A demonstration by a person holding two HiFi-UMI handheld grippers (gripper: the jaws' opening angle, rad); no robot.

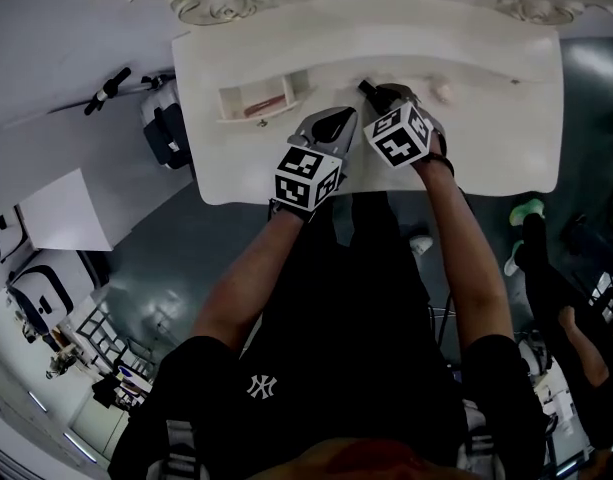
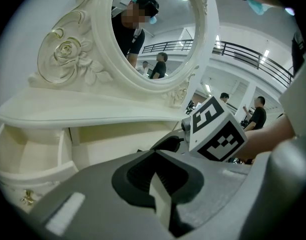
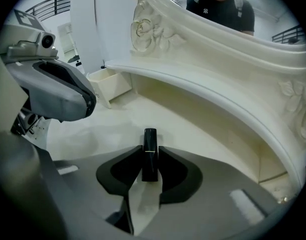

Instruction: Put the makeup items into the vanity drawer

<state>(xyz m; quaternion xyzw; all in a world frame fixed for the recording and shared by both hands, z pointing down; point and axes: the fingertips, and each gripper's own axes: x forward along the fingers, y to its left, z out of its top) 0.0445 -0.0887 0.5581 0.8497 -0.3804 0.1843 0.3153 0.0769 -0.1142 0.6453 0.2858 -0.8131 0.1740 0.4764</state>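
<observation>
**Right fingers clamped on a lipstick, left fingers closed on nothing**

The right gripper's (image 3: 150, 160) fingers (image 3: 173, 170) are pressed together on a black lipstick (image 3: 150, 139). It stands upright between the dark pads, its top above them, with a thin gold band round its middle. The left gripper's (image 2: 153, 154) fingers (image 2: 133, 176) meet with nothing between them.

Only the right gripper view shows the grip itself. In the head view just the dark tip of the lipstick pokes out ahead of that gripper, over the middle of the white bench (image 1: 486, 118). The head view alone looks into the open drawer (image 1: 256, 103) at the bench's left: a reddish item (image 1: 258, 106) already lies inside. It also shows a small pale thing (image 1: 441, 91) on the bench to the right of the right gripper; what it is cannot be told.

The two grippers hang side by side, close together, near the bench's front edge. In the right gripper view, bare bench runs from the lipstick to the drawer, with the left gripper just beside that path on the left. A curved shelf (image 3: 217, 99) overhangs the back of the bench. The left gripper view looks up at the oval mirror (image 2: 153, 34) in its carved frame, with the drawer low on its left.
</observation>
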